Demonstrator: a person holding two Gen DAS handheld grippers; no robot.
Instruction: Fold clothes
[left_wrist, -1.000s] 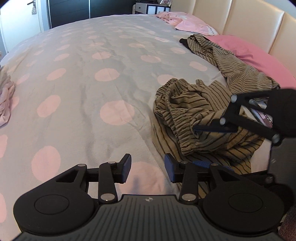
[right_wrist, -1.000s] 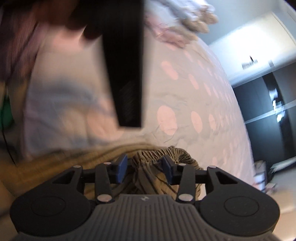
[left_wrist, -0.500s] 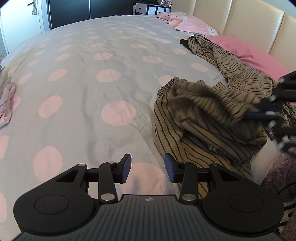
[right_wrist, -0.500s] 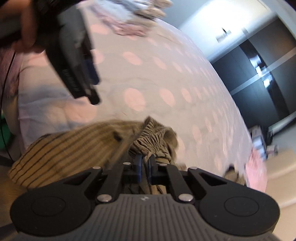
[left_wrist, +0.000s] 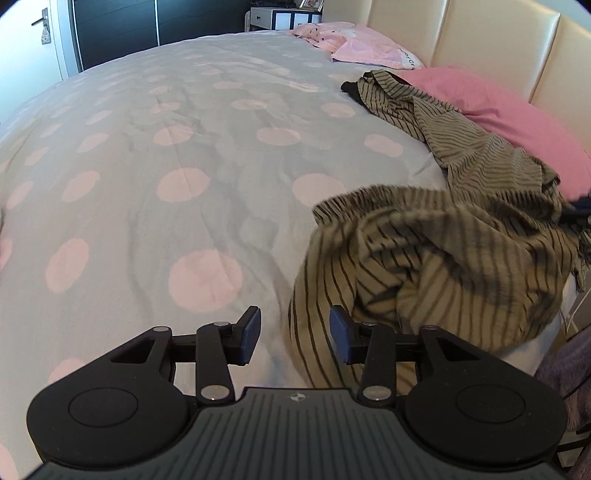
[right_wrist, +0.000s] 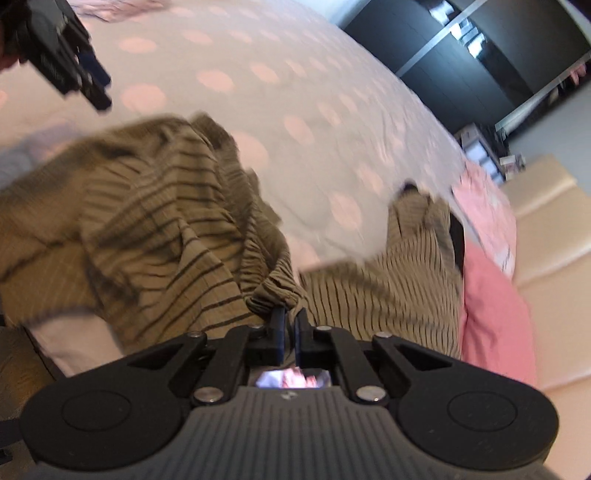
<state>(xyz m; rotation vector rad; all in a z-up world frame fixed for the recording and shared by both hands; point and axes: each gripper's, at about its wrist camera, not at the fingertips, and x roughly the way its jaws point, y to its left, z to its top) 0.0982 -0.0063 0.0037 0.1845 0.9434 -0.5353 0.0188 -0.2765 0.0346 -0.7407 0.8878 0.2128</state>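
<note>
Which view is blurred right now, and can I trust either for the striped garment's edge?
Right wrist view: motion-smeared; the striped garment and pink pillow are soft. Left wrist view: bedspread sharp with fisheye bending, only the garment's lifted fold blurred, so trust it more.

Open duvet (left_wrist: 207, 155) left, striped garment (left_wrist: 443, 258) right

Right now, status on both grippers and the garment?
Right gripper shut on striped garment. Left gripper opening, nothing between pads. Nothing in the way.
</note>
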